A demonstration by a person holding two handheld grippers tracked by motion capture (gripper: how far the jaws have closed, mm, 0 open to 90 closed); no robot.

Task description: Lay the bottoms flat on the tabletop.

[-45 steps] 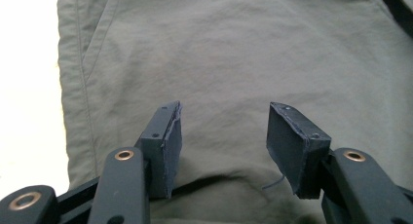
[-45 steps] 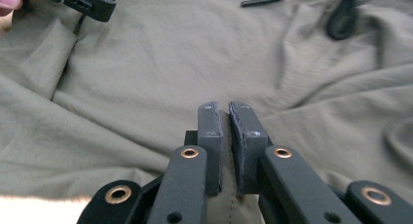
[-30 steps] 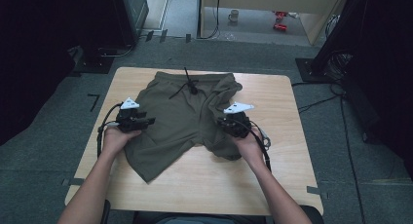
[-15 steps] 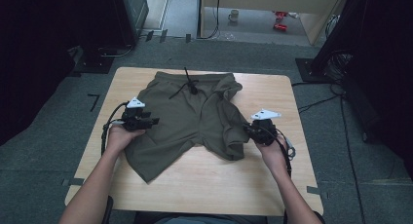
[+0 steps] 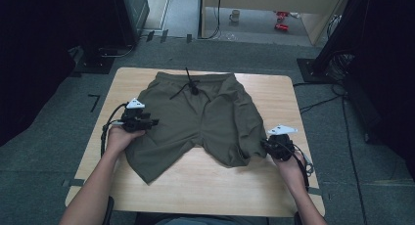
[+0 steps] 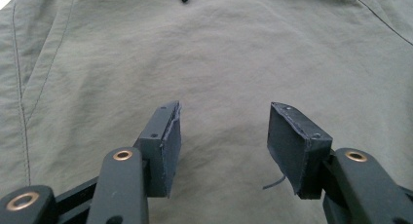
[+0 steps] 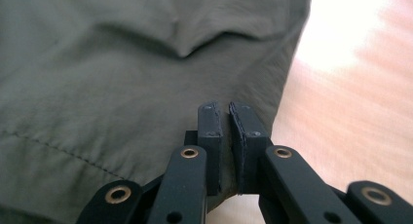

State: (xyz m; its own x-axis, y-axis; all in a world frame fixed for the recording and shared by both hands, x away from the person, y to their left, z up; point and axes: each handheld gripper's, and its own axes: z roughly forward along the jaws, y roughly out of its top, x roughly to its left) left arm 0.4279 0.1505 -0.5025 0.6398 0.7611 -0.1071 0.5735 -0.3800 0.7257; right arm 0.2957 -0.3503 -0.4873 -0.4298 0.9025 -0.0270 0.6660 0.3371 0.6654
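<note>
One pair of olive shorts [image 5: 200, 120] flat on the tabletop [image 5: 274, 88], waistband at the far side, one black drawstring [image 5: 188, 87]. Two tools. Left tool [image 5: 151, 122] over the shorts' left side, spread wide; left gripper view shows both pads [image 6: 168, 141] above bare fabric, nothing between them. Right tool [image 5: 264, 144] at the right leg hem; right gripper view shows it pinched onto the hem edge, fabric between the pads.

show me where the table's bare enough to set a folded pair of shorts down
The widest bare strip of table runs along the near edge, below the shorts and between the person's forearms. Narrower bare wood lies along the far right corner and the far left corner. The middle is crowded: the shorts cover it, with the left gripper over them and the right gripper pinching the hem.
</note>
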